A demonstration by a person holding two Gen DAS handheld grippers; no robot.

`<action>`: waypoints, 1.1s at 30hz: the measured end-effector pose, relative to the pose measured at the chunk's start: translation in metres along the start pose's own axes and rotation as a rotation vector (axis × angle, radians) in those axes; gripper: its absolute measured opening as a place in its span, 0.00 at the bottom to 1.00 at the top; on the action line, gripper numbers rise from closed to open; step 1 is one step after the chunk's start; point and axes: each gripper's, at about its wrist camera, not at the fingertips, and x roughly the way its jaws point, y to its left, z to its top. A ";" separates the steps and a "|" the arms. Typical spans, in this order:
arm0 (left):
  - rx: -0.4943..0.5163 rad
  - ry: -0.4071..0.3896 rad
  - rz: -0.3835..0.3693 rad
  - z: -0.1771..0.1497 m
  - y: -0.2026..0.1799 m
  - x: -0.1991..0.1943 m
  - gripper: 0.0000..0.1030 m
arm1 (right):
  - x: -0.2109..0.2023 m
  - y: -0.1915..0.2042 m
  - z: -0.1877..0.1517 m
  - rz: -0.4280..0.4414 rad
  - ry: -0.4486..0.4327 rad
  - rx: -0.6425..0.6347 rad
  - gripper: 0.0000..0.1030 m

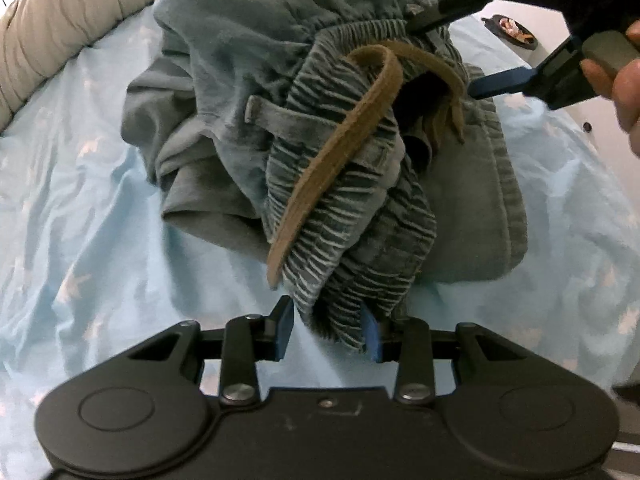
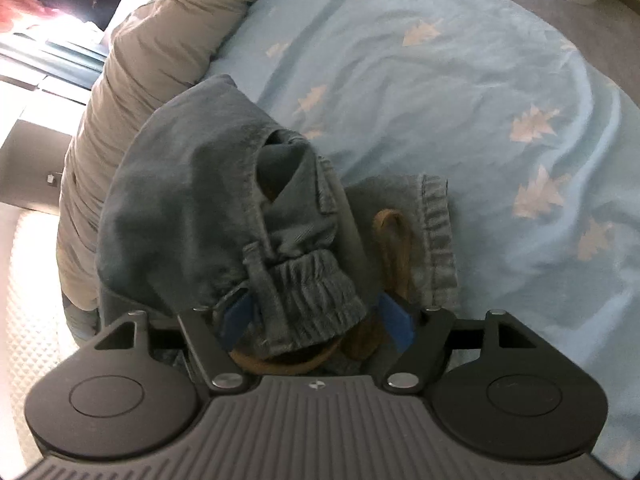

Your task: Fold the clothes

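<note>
Left tool (image 1: 329,330) is clenched on the ribbed waistband (image 1: 352,216) of the grey-blue trousers (image 1: 224,80), which sit bunched on the bed (image 1: 80,240). Right tool (image 2: 316,320) straddles the same band w/ pads spread, not pinching (brown drawstring (image 1: 340,152) loops between the two). Band's long axis runs tool to tool, so pull apart along it. Left has the only firm hold.

Left gripper (image 1: 328,330) fingers (image 1: 285,330) clamp trousers' waistband (image 1: 352,216).
</note>
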 end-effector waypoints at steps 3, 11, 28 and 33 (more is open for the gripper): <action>-0.045 -0.006 -0.017 0.000 0.006 0.000 0.33 | 0.005 -0.004 0.003 0.063 0.009 0.003 0.73; -0.107 -0.007 -0.027 -0.001 0.017 -0.008 0.34 | 0.012 -0.007 0.004 0.100 0.052 -0.019 0.58; -0.224 -0.054 -0.058 0.008 0.039 -0.039 0.03 | -0.058 0.037 0.004 -0.010 -0.085 -0.165 0.18; -0.224 -0.128 -0.084 0.010 0.047 -0.072 0.03 | -0.085 0.071 0.015 0.058 -0.151 -0.199 0.17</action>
